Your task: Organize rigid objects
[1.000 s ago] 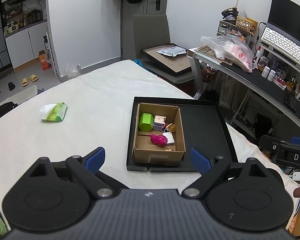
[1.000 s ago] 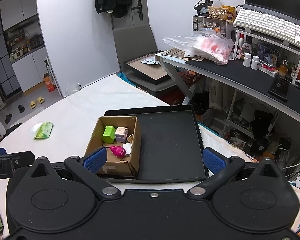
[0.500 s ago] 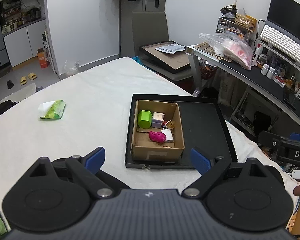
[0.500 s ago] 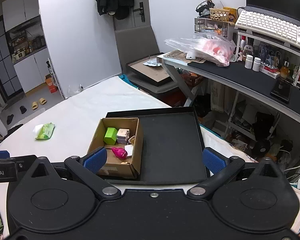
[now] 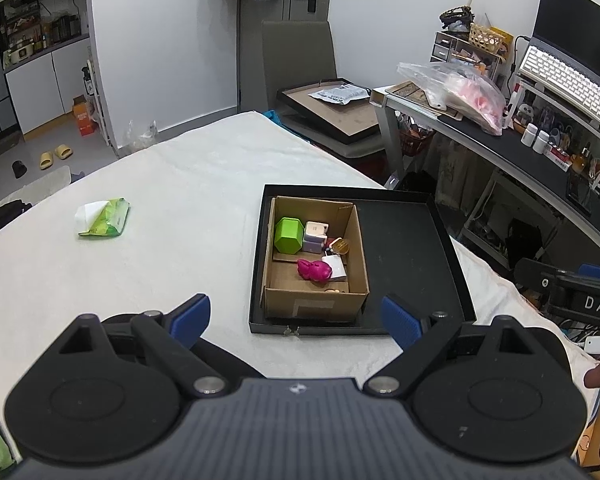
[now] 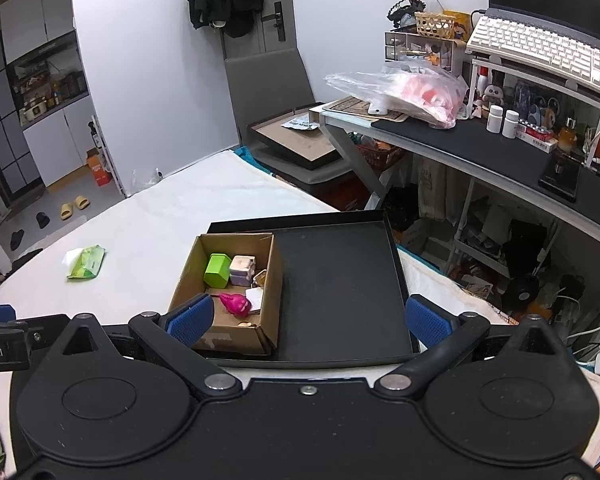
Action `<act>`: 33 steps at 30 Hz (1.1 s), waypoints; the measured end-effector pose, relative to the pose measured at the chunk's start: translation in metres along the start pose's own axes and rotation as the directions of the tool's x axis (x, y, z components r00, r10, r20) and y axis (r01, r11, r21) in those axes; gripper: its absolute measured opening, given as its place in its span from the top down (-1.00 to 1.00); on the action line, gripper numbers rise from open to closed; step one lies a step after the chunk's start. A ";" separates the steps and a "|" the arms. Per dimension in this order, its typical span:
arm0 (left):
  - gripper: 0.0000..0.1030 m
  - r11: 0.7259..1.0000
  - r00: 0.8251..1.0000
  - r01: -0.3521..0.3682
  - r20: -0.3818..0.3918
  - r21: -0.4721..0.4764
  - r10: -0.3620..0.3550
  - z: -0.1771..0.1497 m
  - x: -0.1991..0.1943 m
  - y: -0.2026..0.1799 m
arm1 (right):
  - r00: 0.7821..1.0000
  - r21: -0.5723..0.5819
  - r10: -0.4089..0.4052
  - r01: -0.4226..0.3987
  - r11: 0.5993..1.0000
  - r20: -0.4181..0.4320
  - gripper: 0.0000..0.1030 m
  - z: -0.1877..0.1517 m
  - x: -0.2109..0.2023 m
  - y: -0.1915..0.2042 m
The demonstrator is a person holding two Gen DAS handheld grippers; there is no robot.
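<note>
Hovering short of the cardboard box (image 5: pixel 315 256), both grippers spread wide and empty: left gripper (image 5: pixel 296 320), right gripper (image 6: pixel 307 320).

Task items all sit inside the box: green hexagonal block (image 5: pixel 288 234) at its far-left corner, small pale cube (image 5: pixel 315 236) touching the block's right side, pink figure (image 5: pixel 314 270) nearer the front wall, white card (image 5: pixel 335 267) and a small amber piece (image 5: pixel 340 245) against the right wall. Something small and tan lies by the front wall; too small to identify.

Risks, as I judge them:
- Box walls are tall relative to the contents, so a gripper coming in at a shallow angle could catch the front wall and shove the box across the black tray (image 5: pixel 412 248).
- Items are packed close. Closing on the cube likely nudges the green block or amber piece too.
- Pink figure is rounded and irregular, so it may squirt out of a flat-pad pinch.
- Box sits at the tray's left side, loose as far as I can tell; nothing braces it.

Around the box: tray's right half is bare, an obvious drop zone. Green wipes packet (image 5: pixel 105 222) lies well left of the box on the white bed cover (image 5: pixel 172 208), out of the way. Cluttered desk (image 6: pixel 480 140) stands far right of the box, no obstruction. Only the box walls block the approach.
</note>
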State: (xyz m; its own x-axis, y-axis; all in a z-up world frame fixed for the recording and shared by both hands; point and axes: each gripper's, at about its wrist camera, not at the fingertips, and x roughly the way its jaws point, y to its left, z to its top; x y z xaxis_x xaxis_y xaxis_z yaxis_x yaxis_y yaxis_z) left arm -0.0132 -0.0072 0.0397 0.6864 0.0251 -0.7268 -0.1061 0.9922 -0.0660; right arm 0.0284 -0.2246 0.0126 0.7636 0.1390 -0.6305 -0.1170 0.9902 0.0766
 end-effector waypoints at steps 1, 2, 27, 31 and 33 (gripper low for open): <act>-0.78 1.000 1.000 0.000 -0.001 0.000 0.000 0.000 0.000 0.000 | 1.000 -0.003 -0.001 0.001 1.000 -0.002 -1.00 0.000 0.000 0.000; -0.78 1.000 1.000 0.000 -0.002 -0.001 0.000 0.000 0.000 0.000 | 1.000 -0.004 0.000 0.000 1.000 -0.004 -1.00 0.000 0.001 0.001; -0.78 1.000 1.000 0.000 -0.029 0.003 0.000 0.001 0.012 -0.002 | 0.999 -0.024 -0.022 0.021 0.999 -0.030 -1.00 -0.003 0.009 -0.001; -0.78 0.999 0.999 -0.021 -0.033 0.037 0.022 -0.001 0.015 -0.006 | 0.999 -0.016 -0.018 0.017 1.000 -0.034 -1.00 -0.004 0.011 -0.003; -0.78 0.998 0.999 -0.021 -0.036 0.056 0.023 0.000 0.017 -0.007 | 0.999 -0.010 -0.018 0.017 1.000 -0.035 -1.00 -0.004 0.013 -0.004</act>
